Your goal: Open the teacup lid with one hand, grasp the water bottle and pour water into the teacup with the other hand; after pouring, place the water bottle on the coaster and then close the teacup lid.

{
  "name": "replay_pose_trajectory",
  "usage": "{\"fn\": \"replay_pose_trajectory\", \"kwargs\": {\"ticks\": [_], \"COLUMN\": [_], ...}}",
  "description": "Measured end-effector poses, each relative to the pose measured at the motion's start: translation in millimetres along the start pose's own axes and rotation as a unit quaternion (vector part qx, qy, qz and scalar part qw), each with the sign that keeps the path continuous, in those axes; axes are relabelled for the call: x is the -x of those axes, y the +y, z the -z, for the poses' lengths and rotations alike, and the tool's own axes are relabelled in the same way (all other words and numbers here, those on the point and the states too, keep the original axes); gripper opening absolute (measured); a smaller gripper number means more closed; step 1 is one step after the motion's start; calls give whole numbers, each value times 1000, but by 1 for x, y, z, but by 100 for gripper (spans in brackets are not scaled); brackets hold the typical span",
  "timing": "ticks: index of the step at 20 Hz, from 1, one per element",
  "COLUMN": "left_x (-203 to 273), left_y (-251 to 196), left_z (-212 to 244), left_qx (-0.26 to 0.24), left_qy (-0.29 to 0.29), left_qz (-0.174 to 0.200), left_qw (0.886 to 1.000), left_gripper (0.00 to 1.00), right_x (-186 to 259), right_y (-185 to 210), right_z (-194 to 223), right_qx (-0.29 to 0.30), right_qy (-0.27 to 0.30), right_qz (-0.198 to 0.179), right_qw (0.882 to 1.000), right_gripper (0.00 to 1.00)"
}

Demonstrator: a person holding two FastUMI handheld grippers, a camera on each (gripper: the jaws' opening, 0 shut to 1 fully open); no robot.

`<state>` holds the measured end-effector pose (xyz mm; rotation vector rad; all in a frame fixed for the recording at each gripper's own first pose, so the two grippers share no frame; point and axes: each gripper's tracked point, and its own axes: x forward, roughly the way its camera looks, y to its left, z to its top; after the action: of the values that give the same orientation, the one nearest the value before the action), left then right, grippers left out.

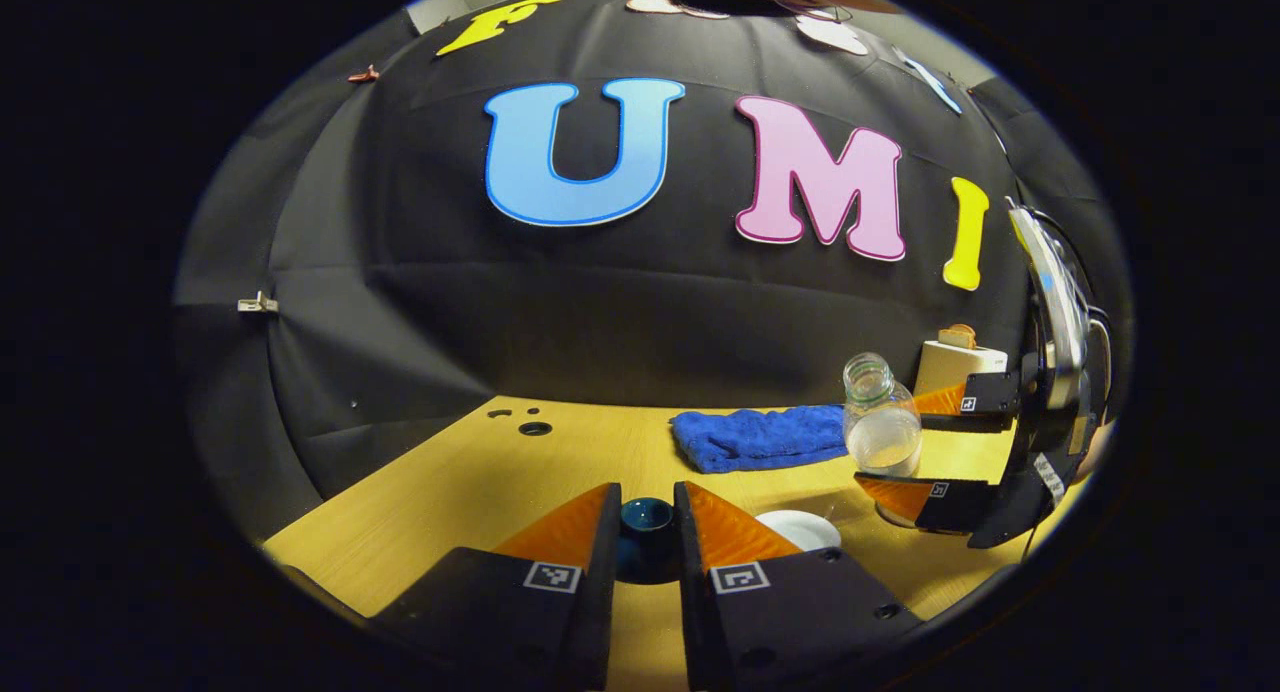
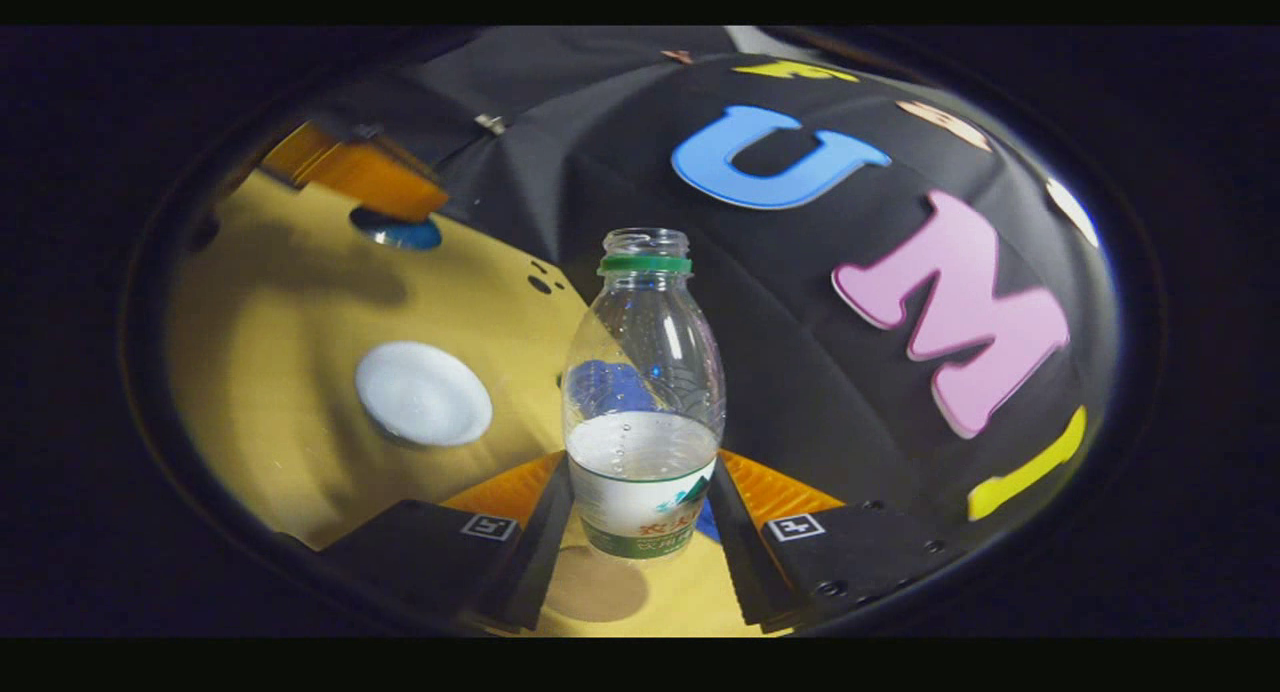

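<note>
My left gripper (image 1: 647, 532) is shut on a small dark blue round piece, the teacup lid (image 1: 645, 520), low over the wooden table (image 1: 450, 492). I cannot tell whether the lid still rests on the cup. In the right gripper view the left gripper (image 2: 370, 182) is at the top left, with the blue teacup (image 2: 395, 234) at its fingertips. My right gripper (image 2: 640, 512) is shut on an uncapped clear water bottle (image 2: 643, 412), upright, about half full and lifted off the table. The bottle (image 1: 880, 422) hangs right of a white coaster (image 1: 800, 527), which also lies left of the bottle (image 2: 423, 392).
A folded blue towel (image 1: 760, 437) lies at the back of the table, behind the bottle. A white box (image 1: 960, 362) with something brown on top stands at the back right. A few holes (image 1: 535, 428) mark the table's far left part. The black cloth wall closes the back.
</note>
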<state>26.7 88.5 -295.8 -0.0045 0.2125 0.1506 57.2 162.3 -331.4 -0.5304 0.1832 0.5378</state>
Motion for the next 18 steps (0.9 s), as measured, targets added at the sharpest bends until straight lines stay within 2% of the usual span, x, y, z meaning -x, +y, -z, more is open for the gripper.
{"fn": "replay_pose_trajectory", "kwargs": {"ticks": [2, 3, 4, 5, 6, 8, 9, 10, 13, 14, 16, 18], "left_x": [-5, -7, -9, -10, -13, -17, -19, -20, -25, -26, -29, -30], "left_y": [-9, -14, -19, -24, -30, -42, -48, -54, -70, -75, -82, -88], "left_z": [-2, -3, -5, -5, -7, -7, -7, -8, -4, -4, -3, -2], "left_qx": [0, 0, 0, -1, -1, -1, -1, -1, -3, -3, -3, -3], "left_qy": [0, -1, -1, -2, -2, -1, -1, 0, 5, 5, 7, 10], "left_qz": [7, 11, 15, 19, 24, 34, 40, 44, 57, 60, 66, 69], "left_qw": [1000, 1000, 1000, 1000, 1000, 999, 999, 999, 998, 998, 998, 998], "left_gripper": [29, 33, 29, 33, 29, 33, 29, 33, 33, 29, 33, 29], "right_x": [3, 1, 0, -1, -2, -2, -2, -3, -10, -14, -22, -19], "right_y": [5, 3, 2, 1, 1, 3, 3, 3, 8, 8, 11, 9], "right_z": [1, -1, -2, -2, -2, -3, -2, 0, 5, 8, 8, 9], "right_qx": [-73, -103, -126, -146, -168, -218, -239, -256, -292, -296, -300, -305], "right_qy": [7, 9, 10, 11, 11, 9, 8, 9, 26, 30, 26, 20], "right_qz": [-11, -8, -1, 6, 11, 18, 21, 27, 39, 43, 43, 43], "right_qw": [997, 995, 992, 989, 986, 976, 971, 966, 955, 954, 953, 951], "right_gripper": [75, 75, 75, 75, 75, 75, 75, 75, 75, 75, 72, 75]}}
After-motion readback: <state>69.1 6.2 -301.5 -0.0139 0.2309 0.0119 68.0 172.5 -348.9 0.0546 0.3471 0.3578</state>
